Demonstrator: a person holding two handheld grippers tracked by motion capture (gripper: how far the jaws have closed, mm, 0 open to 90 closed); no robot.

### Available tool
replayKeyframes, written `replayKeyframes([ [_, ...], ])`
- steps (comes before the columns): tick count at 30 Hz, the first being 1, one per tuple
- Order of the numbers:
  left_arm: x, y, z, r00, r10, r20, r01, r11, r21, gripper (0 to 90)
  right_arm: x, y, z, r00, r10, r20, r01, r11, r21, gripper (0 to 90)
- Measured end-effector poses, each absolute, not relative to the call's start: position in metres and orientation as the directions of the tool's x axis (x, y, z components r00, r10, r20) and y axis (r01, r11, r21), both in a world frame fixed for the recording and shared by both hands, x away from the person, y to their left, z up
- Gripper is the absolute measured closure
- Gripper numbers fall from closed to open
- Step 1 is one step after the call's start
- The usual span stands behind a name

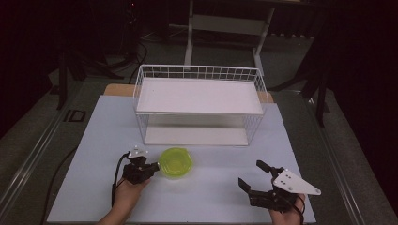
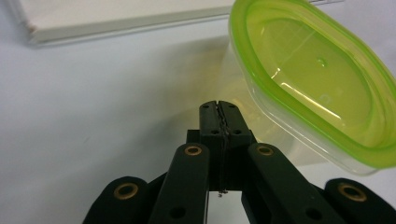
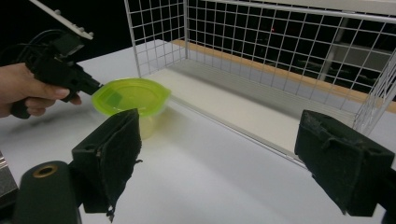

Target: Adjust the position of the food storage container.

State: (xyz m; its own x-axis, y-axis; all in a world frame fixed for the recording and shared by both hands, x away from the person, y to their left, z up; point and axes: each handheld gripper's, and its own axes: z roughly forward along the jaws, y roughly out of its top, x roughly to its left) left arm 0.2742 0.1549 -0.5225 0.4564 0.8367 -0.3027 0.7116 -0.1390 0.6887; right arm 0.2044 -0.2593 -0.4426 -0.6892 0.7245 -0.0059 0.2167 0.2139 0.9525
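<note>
A clear plastic container with a lime-green lid (image 1: 176, 162) stands on the white table (image 1: 94, 140), just in front of the wire rack. My left gripper (image 1: 155, 167) is shut with nothing in it, its tip right at the container's left side. In the left gripper view the closed jaws meet at my left gripper's tip (image 2: 219, 108), beside the container (image 2: 317, 79); whether they touch it I cannot tell. My right gripper (image 1: 254, 173) rests open near the table's front right, well apart from the container (image 3: 133, 99). Its wide-spread pads (image 3: 112, 154) hold nothing.
A white wire rack (image 1: 199, 105) with an upper shelf and a lower board stands at the middle back of the table. A wooden strip (image 1: 117, 90) lies behind it. The floor around is dark, with stand legs (image 1: 190, 42) beyond.
</note>
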Motion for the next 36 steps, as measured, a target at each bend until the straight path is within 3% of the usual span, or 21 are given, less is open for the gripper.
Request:
replayKeyframes([
  [8, 0.284, 0.151, -0.526, 0.455, 0.826, -0.333, 0.718, -0.118, 0.686, 90.0, 0.204, -0.26, -0.443, -0.692, 0.722, 0.001, 0.223, 0.212, 0.951, 14.5],
  [16, 0.263, 0.161, -0.524, 0.445, 0.825, -0.35, 0.724, -0.101, 0.682, 90.0, 0.205, -0.259, -0.443, -0.693, 0.721, 0.0, 0.221, 0.213, 0.952, 14.5],
  [36, 0.281, 0.13, -0.532, 0.482, 0.796, -0.367, 0.731, -0.134, 0.669, 90.0, 0.205, -0.259, -0.444, -0.694, 0.72, 0.003, 0.225, 0.213, 0.951, 14.5],
])
